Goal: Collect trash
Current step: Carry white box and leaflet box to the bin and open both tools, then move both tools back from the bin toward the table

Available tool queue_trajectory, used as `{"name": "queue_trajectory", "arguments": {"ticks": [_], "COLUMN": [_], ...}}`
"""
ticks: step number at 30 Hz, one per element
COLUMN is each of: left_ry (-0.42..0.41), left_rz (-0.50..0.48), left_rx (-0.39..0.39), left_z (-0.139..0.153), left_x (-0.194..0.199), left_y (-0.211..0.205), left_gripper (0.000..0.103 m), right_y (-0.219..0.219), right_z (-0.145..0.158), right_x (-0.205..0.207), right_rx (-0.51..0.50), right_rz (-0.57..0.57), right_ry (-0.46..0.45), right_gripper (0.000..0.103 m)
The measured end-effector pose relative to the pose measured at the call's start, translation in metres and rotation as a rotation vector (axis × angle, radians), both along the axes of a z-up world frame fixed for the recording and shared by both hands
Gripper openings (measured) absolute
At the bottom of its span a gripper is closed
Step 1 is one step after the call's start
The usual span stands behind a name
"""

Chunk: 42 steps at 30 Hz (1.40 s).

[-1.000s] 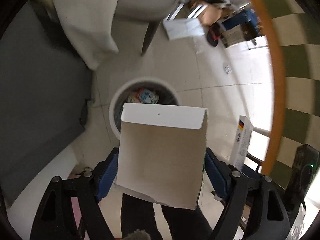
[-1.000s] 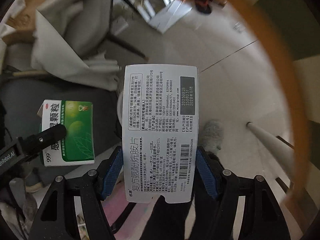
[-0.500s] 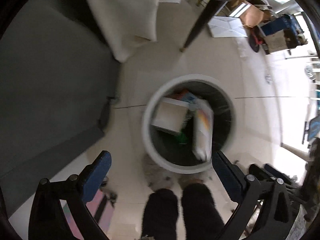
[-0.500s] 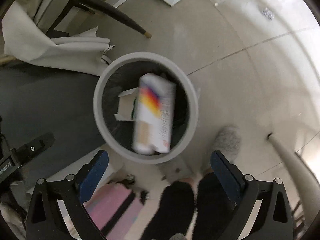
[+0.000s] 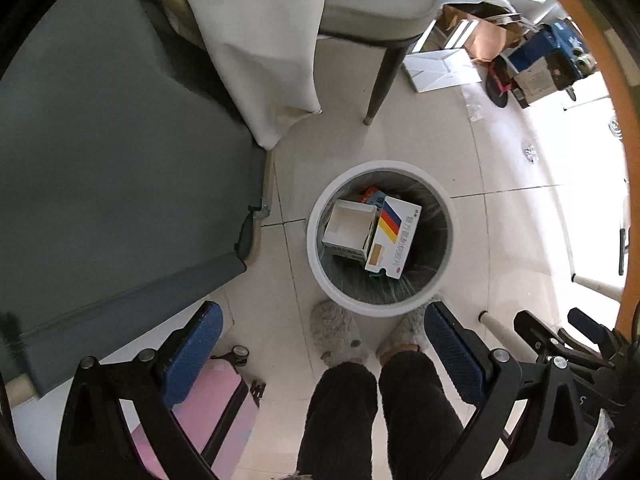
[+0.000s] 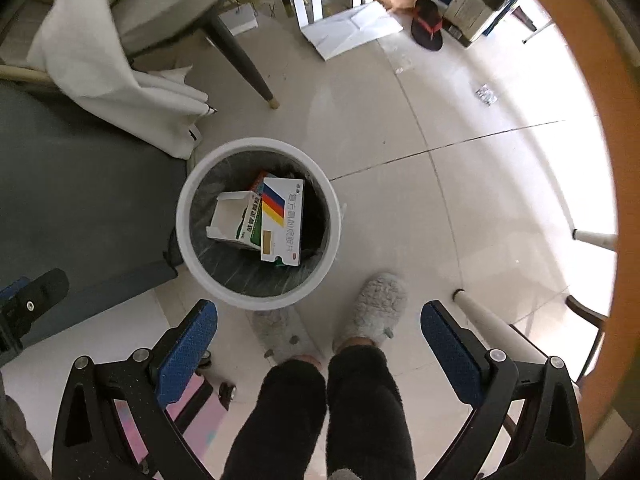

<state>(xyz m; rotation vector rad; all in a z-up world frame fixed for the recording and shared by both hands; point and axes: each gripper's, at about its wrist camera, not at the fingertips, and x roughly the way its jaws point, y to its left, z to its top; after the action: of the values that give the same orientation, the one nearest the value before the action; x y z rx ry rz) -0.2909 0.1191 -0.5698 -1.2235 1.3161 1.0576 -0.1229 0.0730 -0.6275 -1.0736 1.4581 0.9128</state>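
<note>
A round white trash bin (image 5: 320,268) (image 6: 188,256) with a dark liner stands on the tiled floor below both grippers. Inside lie an open white and green box (image 5: 348,226) (image 6: 236,220) and a white medicine box with red, yellow and blue stripes (image 5: 394,236) (image 6: 282,220). My left gripper (image 5: 322,350) is open and empty, high above the bin. My right gripper (image 6: 320,346) is open and empty, above and to the right of the bin.
A person's legs and grey slippers (image 6: 372,312) stand just before the bin. A grey sofa (image 5: 100,160) lies left, a chair with a white cloth (image 5: 260,40) behind. A pink suitcase (image 5: 208,412) sits lower left. An orange-rimmed table edge (image 6: 600,120) curves right; boxes and clutter (image 6: 352,28) lie beyond.
Both grippers opened and let go of their boxes. The white and green box and the striped medicine box fell into the bin and now lie still there.
</note>
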Motion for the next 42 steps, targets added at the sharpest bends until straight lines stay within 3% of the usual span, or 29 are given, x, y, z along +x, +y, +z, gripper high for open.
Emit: {"name": "queue_trajectory", "arguments": {"ticks": [15, 24, 35, 39, 42], "left_ry": [-0.032, -0.068, -0.075, -0.078, -0.088], "left_rz": [-0.037, -0.033, -0.03, -0.045, -0.083], "left_rx": [0.094, 0.169, 0.242, 0.308, 0.365], "left_z": [0.176, 0.261, 0.332, 0.354, 0.375], "left_x": [-0.009, -0.02, -0.033, -0.011, 0.026], "left_y": [-0.035, -0.058, -0.074, -0.056, -0.031], "left_gripper": [0.103, 0.103, 0.103, 0.103, 0.103], "right_y": [-0.014, -0.038, -0.05, -0.038, -0.026], "right_z": [0.194, 0.312, 0.39, 0.408, 0.421], "right_x": [-0.012, -0.027, -0.034, -0.014, 0.023], "right_rx": [0.093, 0.17, 0.248, 0.297, 0.337], "right_rz": [0.015, 0.027, 0.032, -0.02, -0.085], "right_ry": [-0.001, 0.009, 0.058, 0.087, 0.093], "right_gripper": [0.103, 0.103, 0.103, 0.103, 0.103]}}
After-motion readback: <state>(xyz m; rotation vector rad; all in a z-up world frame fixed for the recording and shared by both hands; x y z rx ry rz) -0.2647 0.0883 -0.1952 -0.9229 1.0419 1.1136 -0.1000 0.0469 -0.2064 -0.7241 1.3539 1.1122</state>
